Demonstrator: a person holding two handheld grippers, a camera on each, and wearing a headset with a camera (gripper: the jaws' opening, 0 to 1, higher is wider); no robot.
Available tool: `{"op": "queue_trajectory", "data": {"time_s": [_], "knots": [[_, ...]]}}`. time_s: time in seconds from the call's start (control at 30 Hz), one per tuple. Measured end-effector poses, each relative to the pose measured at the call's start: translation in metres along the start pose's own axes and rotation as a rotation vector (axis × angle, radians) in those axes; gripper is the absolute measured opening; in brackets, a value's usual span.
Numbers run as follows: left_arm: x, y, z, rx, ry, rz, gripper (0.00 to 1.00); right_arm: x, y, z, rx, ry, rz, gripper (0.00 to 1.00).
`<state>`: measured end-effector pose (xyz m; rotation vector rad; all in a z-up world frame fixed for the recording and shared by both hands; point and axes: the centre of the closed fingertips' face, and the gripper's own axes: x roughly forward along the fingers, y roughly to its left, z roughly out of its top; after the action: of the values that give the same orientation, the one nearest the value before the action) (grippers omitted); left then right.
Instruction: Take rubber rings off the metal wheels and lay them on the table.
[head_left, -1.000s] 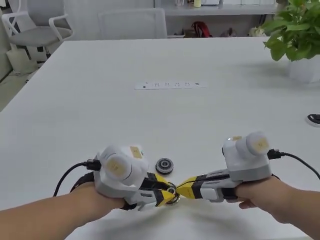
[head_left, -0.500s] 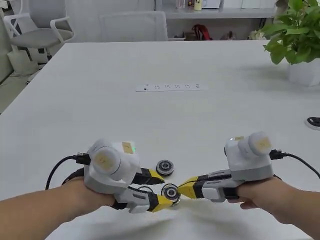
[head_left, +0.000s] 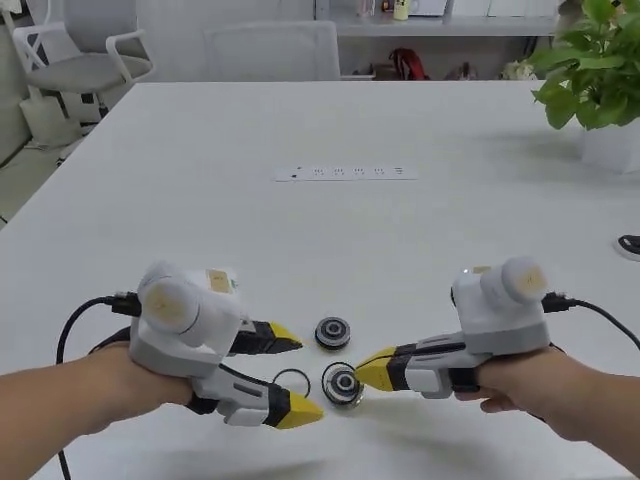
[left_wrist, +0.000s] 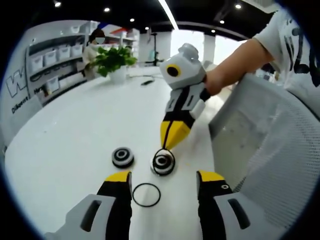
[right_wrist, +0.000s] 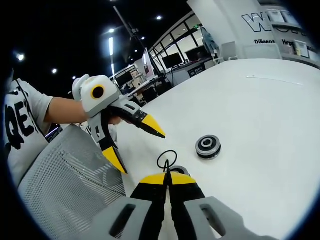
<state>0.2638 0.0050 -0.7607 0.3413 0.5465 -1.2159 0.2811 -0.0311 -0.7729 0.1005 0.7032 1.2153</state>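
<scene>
Two metal wheels sit near the table's front edge. The near wheel (head_left: 342, 383) (left_wrist: 163, 162) is pinched at its rim by my right gripper (head_left: 366, 373) (right_wrist: 169, 175), whose jaws are shut on it. The second wheel (head_left: 332, 333) (left_wrist: 123, 156) (right_wrist: 207, 145) stands free just beyond. A thin black rubber ring (head_left: 291, 381) (left_wrist: 146, 195) (right_wrist: 167, 159) lies flat on the table. My left gripper (head_left: 308, 376) (left_wrist: 164, 175) is open, its two jaws either side of the ring without touching it.
A white power strip (head_left: 347, 173) lies mid-table. A potted plant (head_left: 590, 70) stands at the far right, with a small black object (head_left: 630, 241) at the right edge. Chairs (head_left: 265, 50) line the far side. A mesh chair back (left_wrist: 260, 140) is close behind me.
My left gripper has opened and drawn back to the left from the near wheel, and the rubber ring now lies on the table. The right gripper has stayed on the wheel.
</scene>
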Motion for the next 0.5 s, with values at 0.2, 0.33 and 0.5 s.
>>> {"op": "queue_trajectory", "data": {"time_s": [0.2, 0.33, 0.5], "knots": [[-0.008, 0.002, -0.003, 0.005, -0.003, 0.007, 0.58, 0.002, 0.004, 0.004, 0.001, 0.000, 0.016, 0.00], [-0.013, 0.003, -0.005, 0.004, -0.002, 0.012, 0.61, 0.006, 0.006, 0.008, -0.003, -0.001, 0.028, 0.00], [-0.019, 0.006, -0.009, -0.001, -0.004, 0.022, 0.64, 0.013, 0.009, 0.014, -0.009, -0.003, 0.039, 0.00]]}}
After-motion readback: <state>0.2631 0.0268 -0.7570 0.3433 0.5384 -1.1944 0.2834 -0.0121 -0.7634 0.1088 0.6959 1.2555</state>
